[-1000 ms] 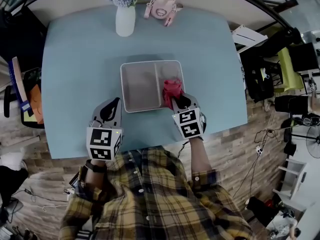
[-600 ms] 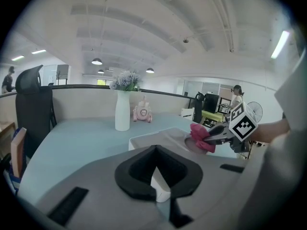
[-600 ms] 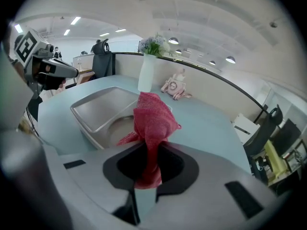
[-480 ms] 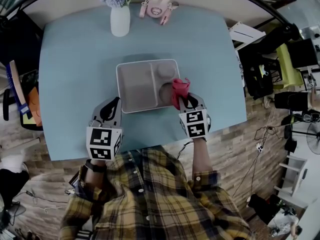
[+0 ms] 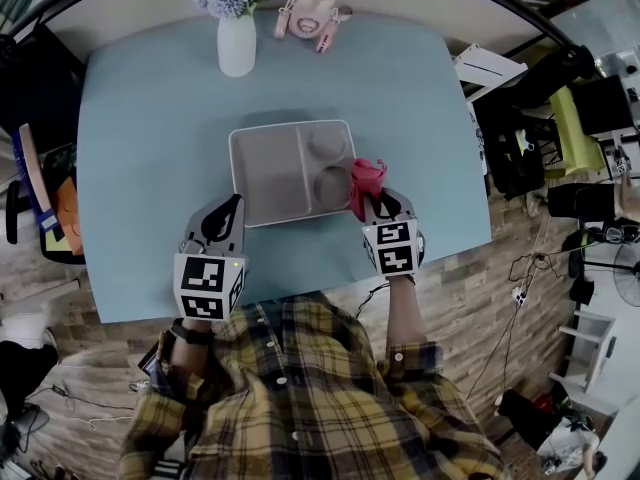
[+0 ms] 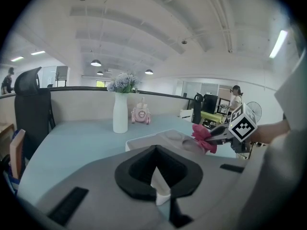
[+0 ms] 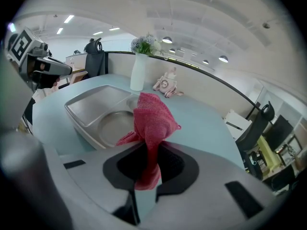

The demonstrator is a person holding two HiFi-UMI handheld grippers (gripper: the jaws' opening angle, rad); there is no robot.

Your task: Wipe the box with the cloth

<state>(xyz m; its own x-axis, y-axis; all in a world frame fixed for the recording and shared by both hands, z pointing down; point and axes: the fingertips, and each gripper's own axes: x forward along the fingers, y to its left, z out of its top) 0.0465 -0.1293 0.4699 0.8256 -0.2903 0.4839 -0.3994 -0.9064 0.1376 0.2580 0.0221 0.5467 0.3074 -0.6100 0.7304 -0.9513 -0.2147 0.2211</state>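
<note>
Inspection of the counter area finds no legible text, brand name, number or sign.

The only printed marks are black-and-white square code patterns. They sit on the marker cube at the rear of the left tongs [image 5: 226, 211] and on the matching cube at the rear of the right tongs [image 5: 373, 201]. Each visible cube face carries one blocky pattern inside a white border. The patterns contain no letters or digits.

The same patterns show on each cube as seen from the opposite tongs' view, and they are equally unreadable as text.
</note>
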